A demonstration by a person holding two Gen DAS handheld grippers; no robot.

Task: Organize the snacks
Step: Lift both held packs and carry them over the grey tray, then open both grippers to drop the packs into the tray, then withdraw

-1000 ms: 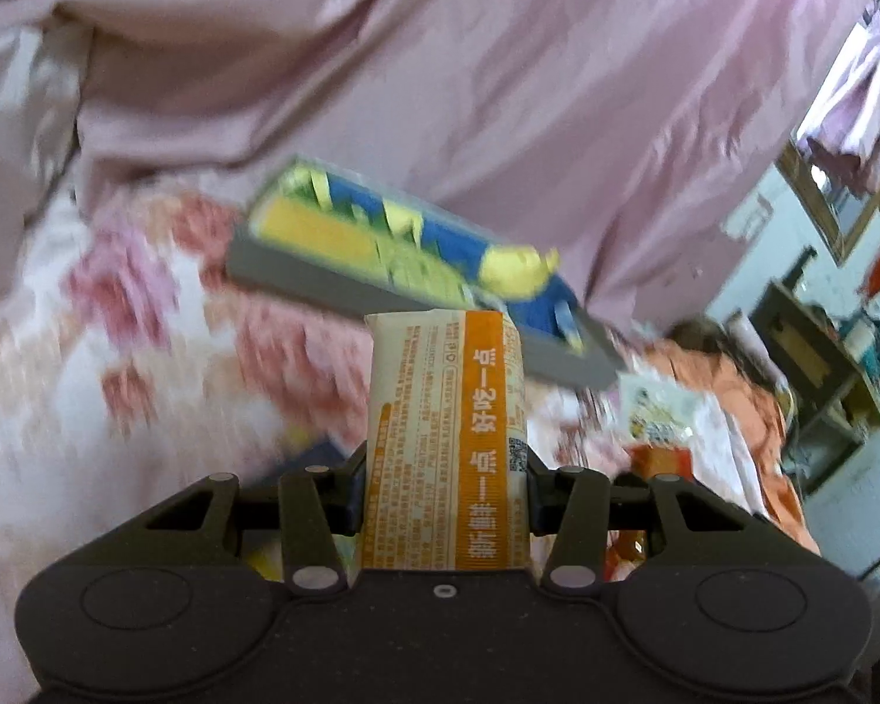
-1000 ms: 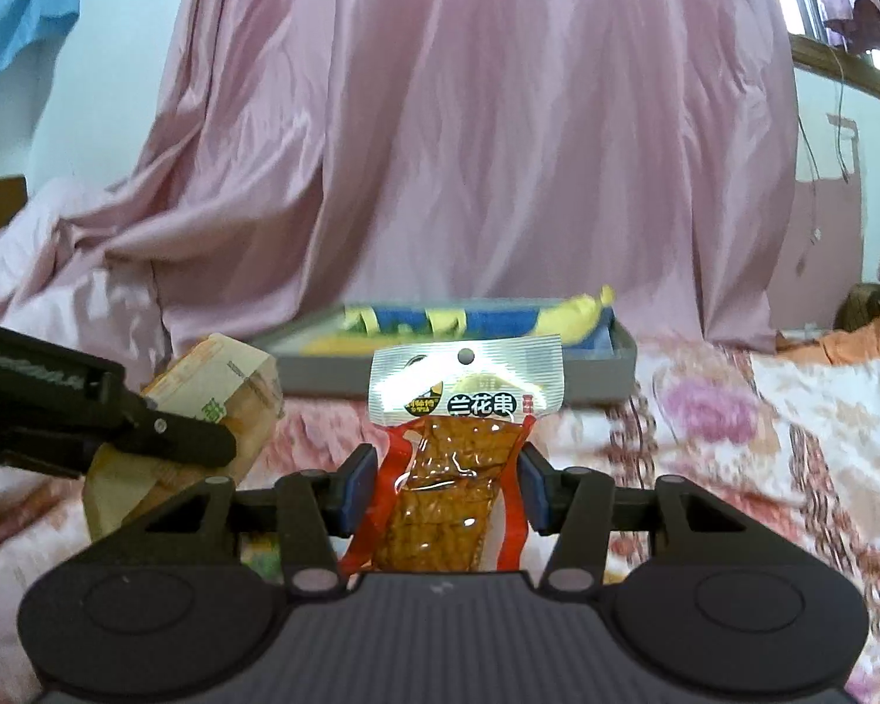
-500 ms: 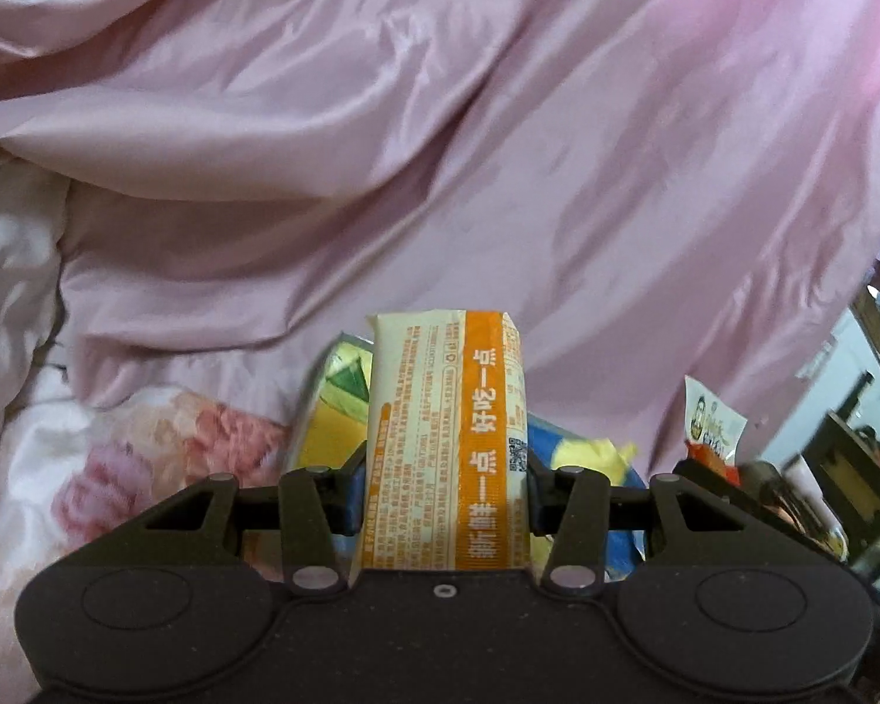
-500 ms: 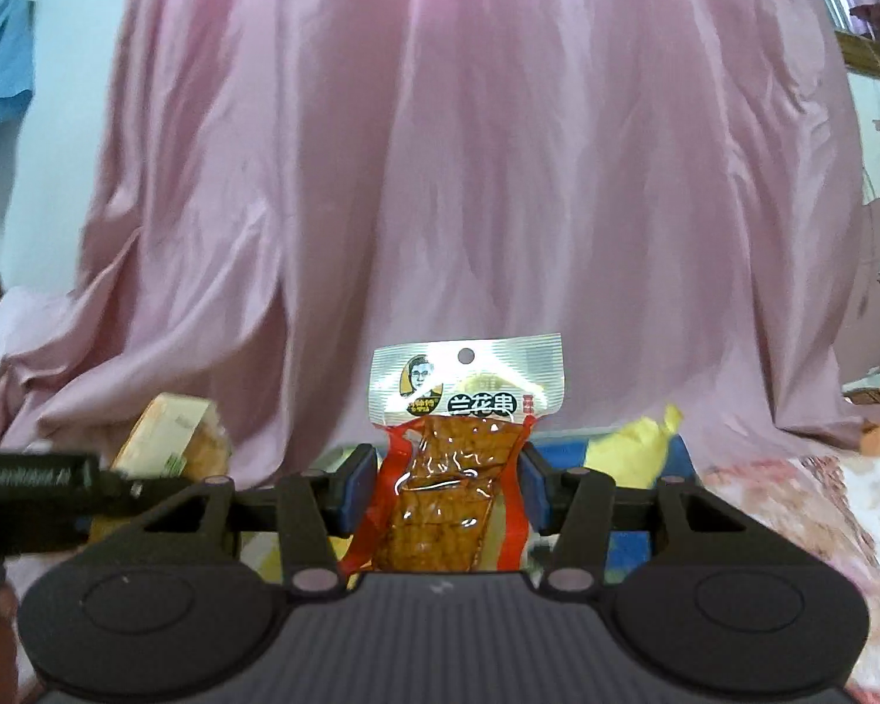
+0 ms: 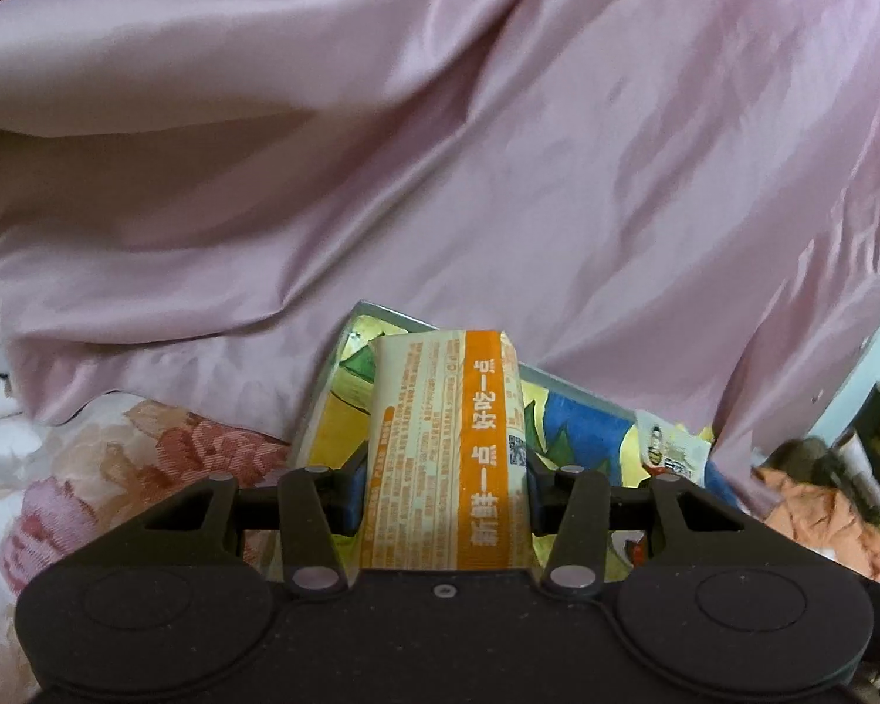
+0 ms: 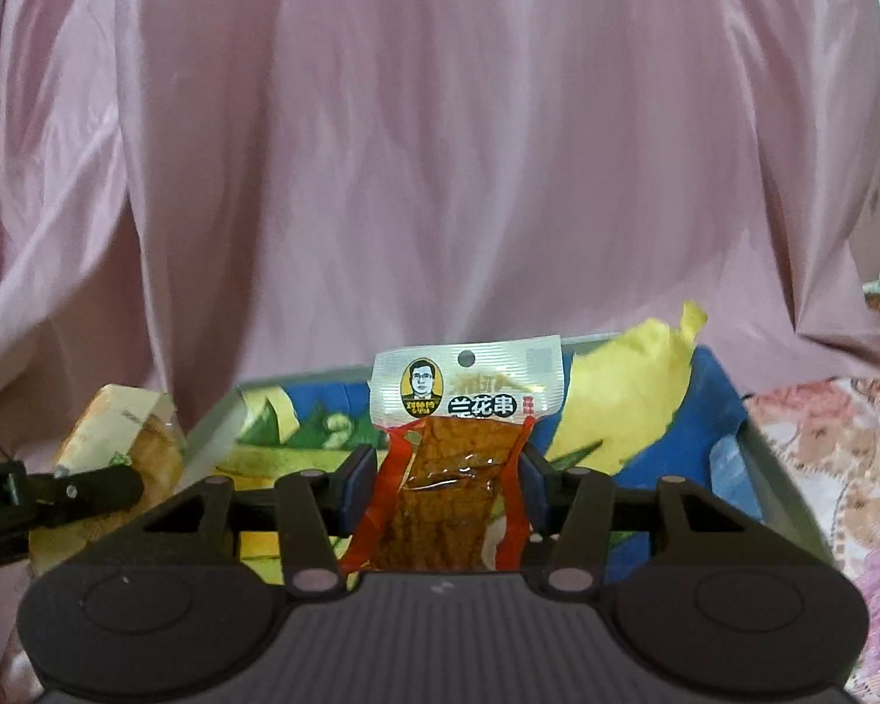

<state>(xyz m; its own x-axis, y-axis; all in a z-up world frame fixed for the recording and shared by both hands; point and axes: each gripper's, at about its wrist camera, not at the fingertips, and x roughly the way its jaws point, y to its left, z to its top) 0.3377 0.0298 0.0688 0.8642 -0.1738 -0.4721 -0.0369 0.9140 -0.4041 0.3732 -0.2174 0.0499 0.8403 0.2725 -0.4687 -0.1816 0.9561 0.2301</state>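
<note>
Left gripper (image 5: 443,490): fingers clamped on an orange-striped snack packet (image 5: 449,452), upright, long axis vertical, over the tray's (image 5: 381,317) left end.
Right gripper (image 6: 447,484): fingers clamped on a tofu-skewer pouch (image 6: 457,452), upright, header topmost, over the tray's middle.
Risk: both packets may collide or miss the tray, landing on the bed (image 5: 88,469).

Upright orange-striped packet (image 5: 446,452), tofu-skewer pouch (image 6: 463,452)
</note>
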